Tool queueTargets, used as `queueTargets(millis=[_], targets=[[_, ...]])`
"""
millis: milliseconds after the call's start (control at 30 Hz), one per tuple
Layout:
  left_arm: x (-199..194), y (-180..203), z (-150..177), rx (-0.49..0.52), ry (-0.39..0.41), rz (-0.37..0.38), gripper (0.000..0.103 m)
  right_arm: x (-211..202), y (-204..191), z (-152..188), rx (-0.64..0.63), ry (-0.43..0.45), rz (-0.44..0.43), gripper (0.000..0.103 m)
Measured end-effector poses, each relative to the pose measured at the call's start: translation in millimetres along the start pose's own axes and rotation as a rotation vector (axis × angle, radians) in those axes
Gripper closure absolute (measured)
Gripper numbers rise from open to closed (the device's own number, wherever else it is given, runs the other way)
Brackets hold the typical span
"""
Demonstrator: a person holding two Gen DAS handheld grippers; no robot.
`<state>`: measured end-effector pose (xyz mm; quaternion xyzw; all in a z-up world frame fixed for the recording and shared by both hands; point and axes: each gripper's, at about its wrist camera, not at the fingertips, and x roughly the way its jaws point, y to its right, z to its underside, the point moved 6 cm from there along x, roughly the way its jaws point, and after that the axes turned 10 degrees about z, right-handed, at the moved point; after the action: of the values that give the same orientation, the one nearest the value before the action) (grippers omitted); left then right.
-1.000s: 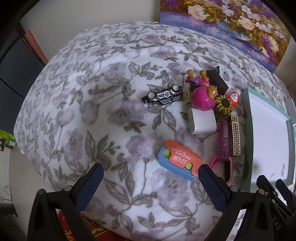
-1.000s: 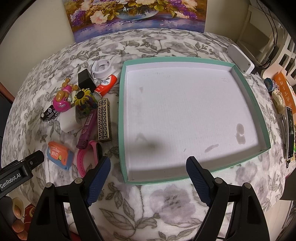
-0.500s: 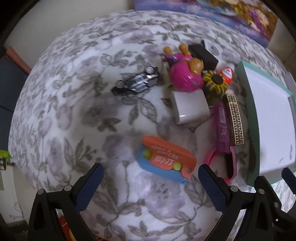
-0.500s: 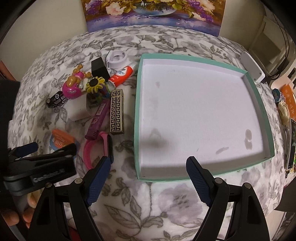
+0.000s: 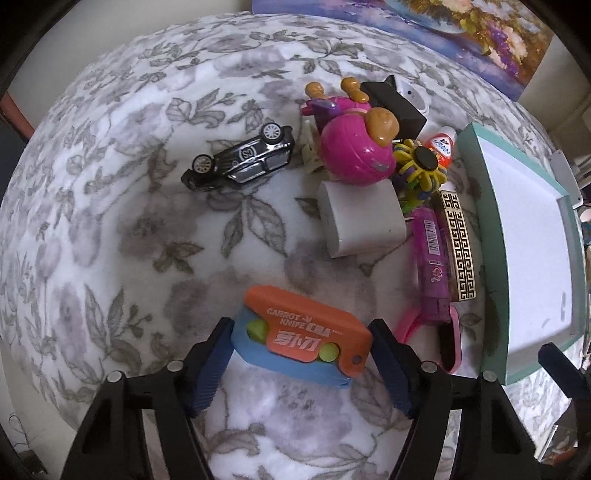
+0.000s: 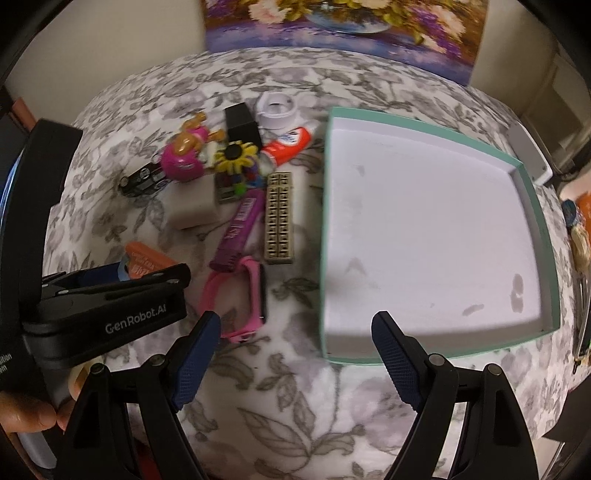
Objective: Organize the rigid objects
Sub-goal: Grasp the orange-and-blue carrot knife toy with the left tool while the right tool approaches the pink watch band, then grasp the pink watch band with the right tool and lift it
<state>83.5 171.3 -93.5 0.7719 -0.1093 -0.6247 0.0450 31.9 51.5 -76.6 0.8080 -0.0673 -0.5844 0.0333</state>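
Note:
An orange-and-blue carrot knife toy (image 5: 303, 332) lies on the floral cloth, partly hidden in the right wrist view (image 6: 144, 258). My left gripper (image 5: 299, 325) is shut on it, one blue pad against each end. Behind it lie a black toy car (image 5: 240, 158), a pink ball toy (image 5: 351, 155), a white block (image 5: 362, 221), a purple tube (image 5: 430, 258), a gold-patterned box (image 5: 458, 243) and a pink band (image 5: 450, 339). The teal tray (image 6: 324, 229) holds nothing. My right gripper (image 6: 295, 332) hangs open over the cloth by the tray's near left corner.
A sunflower toy (image 6: 236, 155), black box (image 6: 242, 122), red-white tube (image 6: 288, 144) and white ring (image 6: 277, 109) sit at the back of the pile. A flower painting (image 6: 340, 33) leans against the wall. A hand (image 6: 22, 417) holds the left gripper. A white device (image 6: 528, 155) lies beyond the tray.
My left gripper came down and forward onto the carrot knife toy, and its fingers closed in on the toy's ends. The right gripper drifted left and stayed open.

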Motion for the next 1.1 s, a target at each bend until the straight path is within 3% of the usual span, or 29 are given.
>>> queueTargets(millis=[400, 500, 667, 800, 1100], targets=[[1, -71, 5, -0.19, 0.006, 0.006, 0.026, 9, -45, -5, -0.099, 0.01, -0.016, 0.019], [2, -79, 9, -0.195, 0.001, 0.012, 0.025, 18, -52, -7, -0.109, -0.005, -0.003, 0.027], [13, -91, 3, -0.195, -0.025, 0.015, 0.025, 30, -58, -8, -0.113, -0.026, 0.017, 0.028], [17, -98, 8, -0.186, -0.03, 0.008, 0.025, 42, -59, -9, -0.104, -0.052, 0.027, 0.038], [30, -88, 13, -0.144, -0.059, -0.036, 0.025, 51, -62, -11, -0.08, -0.062, 0.015, 0.04]])
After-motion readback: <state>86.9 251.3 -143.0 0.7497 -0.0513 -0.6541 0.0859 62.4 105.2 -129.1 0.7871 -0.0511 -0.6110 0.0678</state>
